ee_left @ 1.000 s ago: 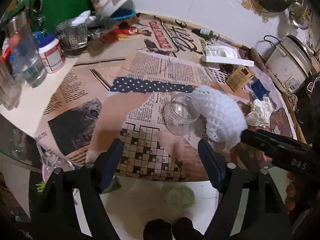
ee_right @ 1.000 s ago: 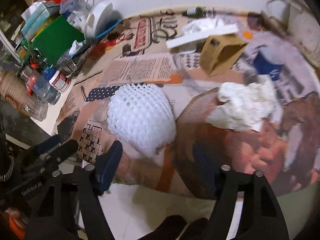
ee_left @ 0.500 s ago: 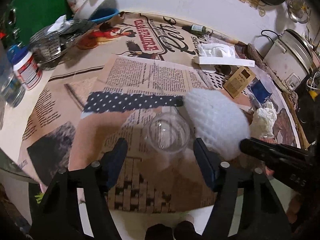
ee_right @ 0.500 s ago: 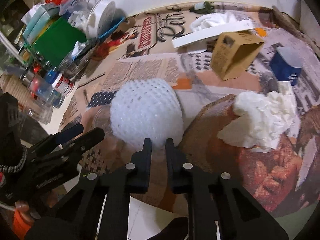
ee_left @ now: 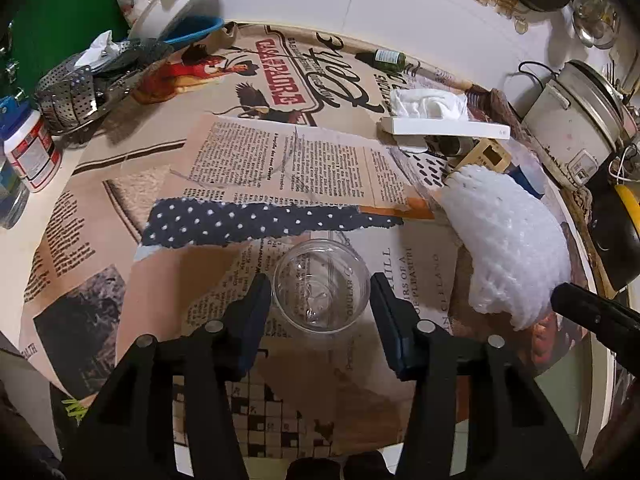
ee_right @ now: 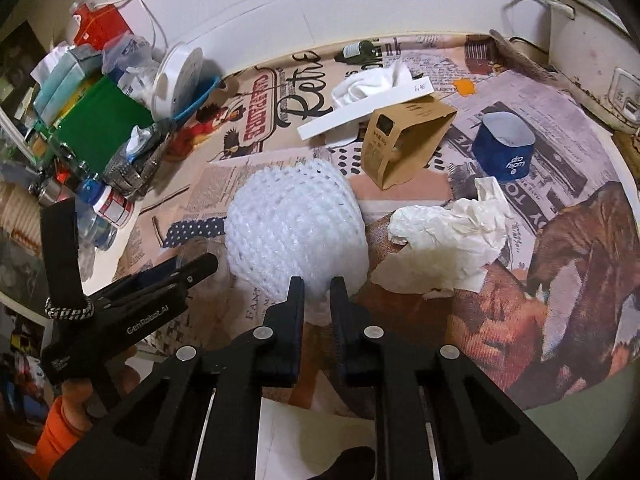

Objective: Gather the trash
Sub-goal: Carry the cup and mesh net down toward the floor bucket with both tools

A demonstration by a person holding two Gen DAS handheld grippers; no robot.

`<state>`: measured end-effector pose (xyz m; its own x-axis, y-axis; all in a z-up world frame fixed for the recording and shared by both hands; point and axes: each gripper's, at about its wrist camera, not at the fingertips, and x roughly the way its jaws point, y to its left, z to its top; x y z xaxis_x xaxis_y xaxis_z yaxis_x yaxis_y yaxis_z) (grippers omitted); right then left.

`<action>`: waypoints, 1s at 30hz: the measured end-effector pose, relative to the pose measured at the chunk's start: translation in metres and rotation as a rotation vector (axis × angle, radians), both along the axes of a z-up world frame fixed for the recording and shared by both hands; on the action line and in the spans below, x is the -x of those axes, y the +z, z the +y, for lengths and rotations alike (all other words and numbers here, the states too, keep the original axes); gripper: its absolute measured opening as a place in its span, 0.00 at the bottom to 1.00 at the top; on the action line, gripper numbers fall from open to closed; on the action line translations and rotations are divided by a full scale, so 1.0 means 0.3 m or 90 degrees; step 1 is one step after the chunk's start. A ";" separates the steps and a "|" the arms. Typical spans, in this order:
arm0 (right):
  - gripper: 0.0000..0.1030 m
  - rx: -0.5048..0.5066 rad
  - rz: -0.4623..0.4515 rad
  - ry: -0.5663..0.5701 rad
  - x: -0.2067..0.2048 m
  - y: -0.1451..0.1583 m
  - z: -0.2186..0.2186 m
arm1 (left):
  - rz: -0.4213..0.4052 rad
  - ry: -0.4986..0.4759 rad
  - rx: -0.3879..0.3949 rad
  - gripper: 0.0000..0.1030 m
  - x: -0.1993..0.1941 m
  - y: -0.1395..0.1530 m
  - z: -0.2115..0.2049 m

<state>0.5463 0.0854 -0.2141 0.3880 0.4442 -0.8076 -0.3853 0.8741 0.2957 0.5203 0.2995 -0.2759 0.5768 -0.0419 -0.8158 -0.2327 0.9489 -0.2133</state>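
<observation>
A clear plastic cup (ee_left: 321, 283) lies on the newspaper-covered table with its mouth toward me. My left gripper (ee_left: 320, 292) is open, its fingers on either side of the cup, close to its walls. A white foam fruit net (ee_right: 296, 226) lies beside the cup; it also shows in the left wrist view (ee_left: 506, 240). My right gripper (ee_right: 317, 294) is shut on the near edge of the foam net. A crumpled white tissue (ee_right: 448, 240) lies right of the net.
A brown carton (ee_right: 404, 140), a blue cup (ee_right: 505, 151), a white flat box (ee_right: 366, 112) and a small green bottle (ee_left: 384, 59) lie further back. Bottles, a steel strainer (ee_left: 76, 96) and a green box crowd the left. A rice cooker (ee_left: 576, 120) stands right.
My left gripper has moved forward over the table and narrowed around the cup. My right gripper closed from wide open onto the foam net's near edge.
</observation>
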 end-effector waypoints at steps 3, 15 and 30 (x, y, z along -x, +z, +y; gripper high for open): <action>0.11 -0.005 -0.007 -0.002 0.030 0.017 -0.011 | -0.006 0.002 -0.003 0.46 0.030 0.029 -0.002; 0.11 -0.037 -0.043 0.004 0.188 0.118 -0.175 | -0.063 0.001 -0.025 0.46 0.228 0.218 -0.174; 0.11 -0.046 -0.042 0.043 0.430 0.110 -0.623 | -0.063 0.020 -0.030 0.46 0.519 0.240 -0.697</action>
<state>0.4173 -0.1016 -0.1810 0.4062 0.5272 -0.7464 -0.4635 0.8228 0.3289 0.3647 0.0903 -0.2040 0.6554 0.0147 -0.7552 -0.2421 0.9511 -0.1916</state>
